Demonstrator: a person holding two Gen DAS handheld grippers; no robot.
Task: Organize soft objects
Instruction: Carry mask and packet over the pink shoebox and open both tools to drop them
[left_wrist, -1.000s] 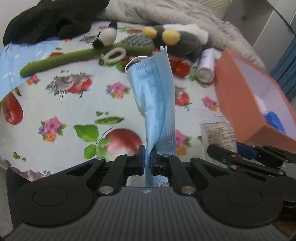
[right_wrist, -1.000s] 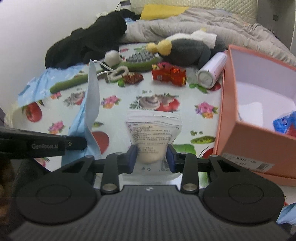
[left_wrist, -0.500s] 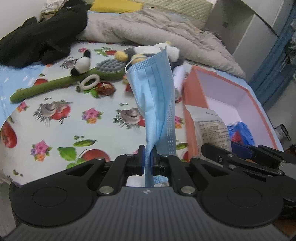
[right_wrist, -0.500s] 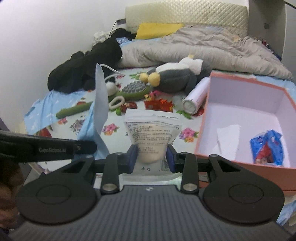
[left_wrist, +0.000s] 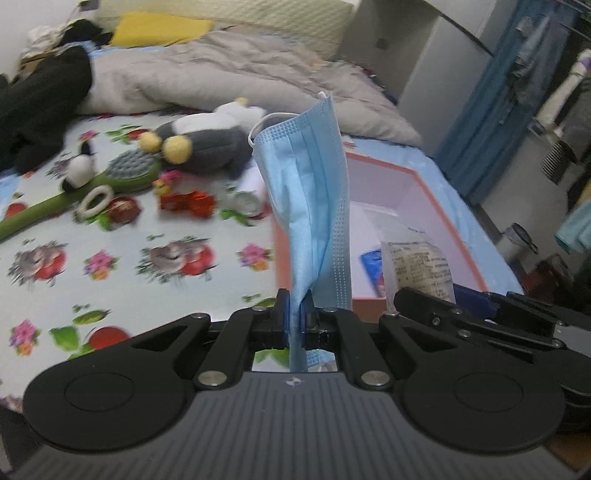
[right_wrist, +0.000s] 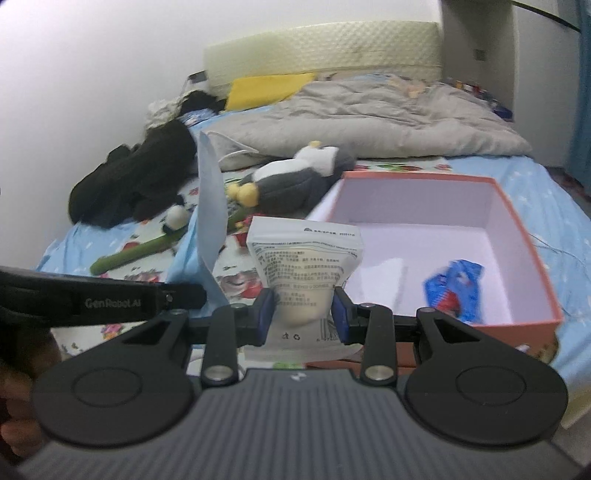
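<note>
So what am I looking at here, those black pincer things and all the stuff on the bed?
No robot here: a person carries two hand-held grippers, each with a wide-angle camera looking out along its two fingers. One picture comes from the left tool, the other from the right.

The left gripper is pinched shut on a blue face mask that sticks upward. The right gripper squeezes a white printed pouch.

Below is a bed with a fruit-and-flower sheet. On it lie a grey plush penguin, a green long-handled brush, red wrappers and black clothing. To the right stands an open orange box with a blue packet inside.
</note>
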